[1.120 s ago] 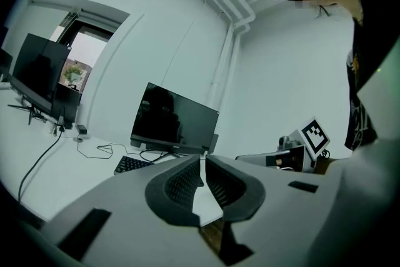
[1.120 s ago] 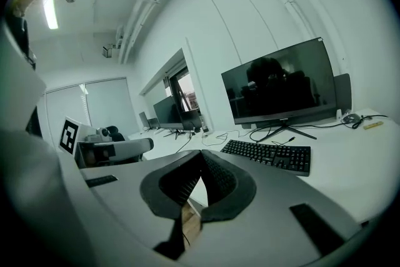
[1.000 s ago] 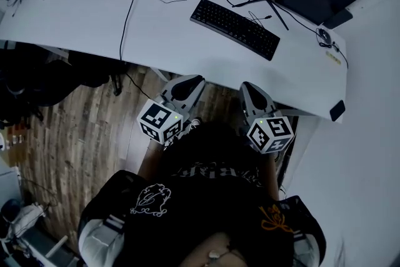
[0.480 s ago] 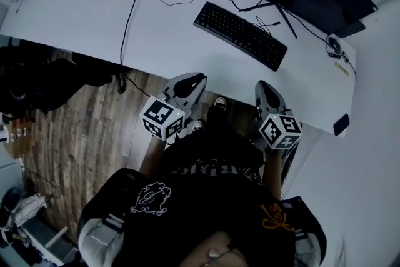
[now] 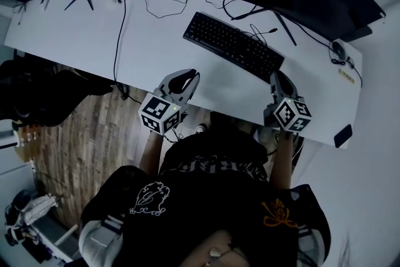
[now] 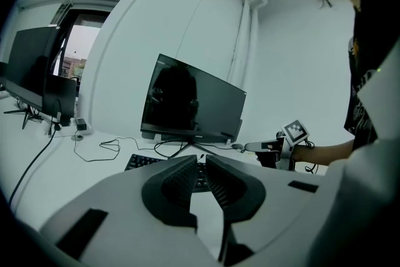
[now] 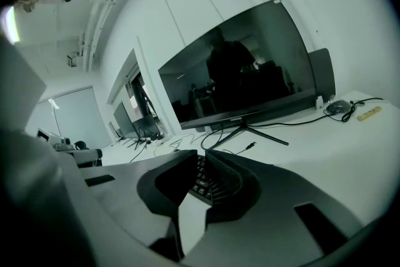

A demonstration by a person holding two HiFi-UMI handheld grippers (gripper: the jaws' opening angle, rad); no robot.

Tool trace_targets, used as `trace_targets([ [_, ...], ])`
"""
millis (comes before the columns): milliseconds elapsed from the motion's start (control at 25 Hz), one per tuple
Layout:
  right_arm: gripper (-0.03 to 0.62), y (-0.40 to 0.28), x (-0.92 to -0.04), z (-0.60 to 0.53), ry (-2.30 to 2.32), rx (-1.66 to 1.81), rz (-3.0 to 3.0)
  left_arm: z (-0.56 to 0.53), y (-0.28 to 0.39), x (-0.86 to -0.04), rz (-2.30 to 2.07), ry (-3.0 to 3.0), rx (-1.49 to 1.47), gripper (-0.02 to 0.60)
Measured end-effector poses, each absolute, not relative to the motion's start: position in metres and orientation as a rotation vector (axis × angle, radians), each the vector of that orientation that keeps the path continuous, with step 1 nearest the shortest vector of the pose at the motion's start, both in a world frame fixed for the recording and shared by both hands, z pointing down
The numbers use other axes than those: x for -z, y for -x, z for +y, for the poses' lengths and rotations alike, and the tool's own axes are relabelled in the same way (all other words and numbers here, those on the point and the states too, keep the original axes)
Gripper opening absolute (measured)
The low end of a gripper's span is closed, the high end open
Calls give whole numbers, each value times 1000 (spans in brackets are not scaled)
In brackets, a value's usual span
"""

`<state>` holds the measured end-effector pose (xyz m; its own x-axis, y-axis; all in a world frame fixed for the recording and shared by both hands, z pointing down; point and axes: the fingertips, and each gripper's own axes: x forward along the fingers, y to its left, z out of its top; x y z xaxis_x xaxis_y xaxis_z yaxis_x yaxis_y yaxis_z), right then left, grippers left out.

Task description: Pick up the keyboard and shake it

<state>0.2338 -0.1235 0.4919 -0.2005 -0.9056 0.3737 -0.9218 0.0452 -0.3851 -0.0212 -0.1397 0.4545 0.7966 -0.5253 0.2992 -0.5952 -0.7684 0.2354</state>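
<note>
Forward to the near edge of the surface (image 5: 81, 34) came both: left tongs (image 5: 187, 75) closed and empty, right tongs (image 5: 279, 76) opening on nothing. Keyboard (image 5: 232, 45) lay untouched just beyond, neither lifted nor shaken yet

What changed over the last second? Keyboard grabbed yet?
Both grippers moved forward from the person's lap toward the desk. The left gripper is now at the desk's near edge, jaws shut. The right gripper is over the desk by the right end of the keyboard, jaws opening, nothing between them. Not grabbed: the keyboard lies where it was.
</note>
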Motion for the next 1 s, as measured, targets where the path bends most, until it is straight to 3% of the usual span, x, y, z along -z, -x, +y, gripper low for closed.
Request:
trace_targets([
  [400,163,-326,-595,-173,-1857,-1094,-2066,-181,-20,-487,-860,-2590,-396,40],
  [800,241,-348,-652,-206,-1784,-1347,-1982,-198,-49,-504,-810,-2590,-439,40],
  [1000,247,-348,-654,-207,-1741,-1492,-2010,-212,-43,-518,-787,-2584,-487,41],
])
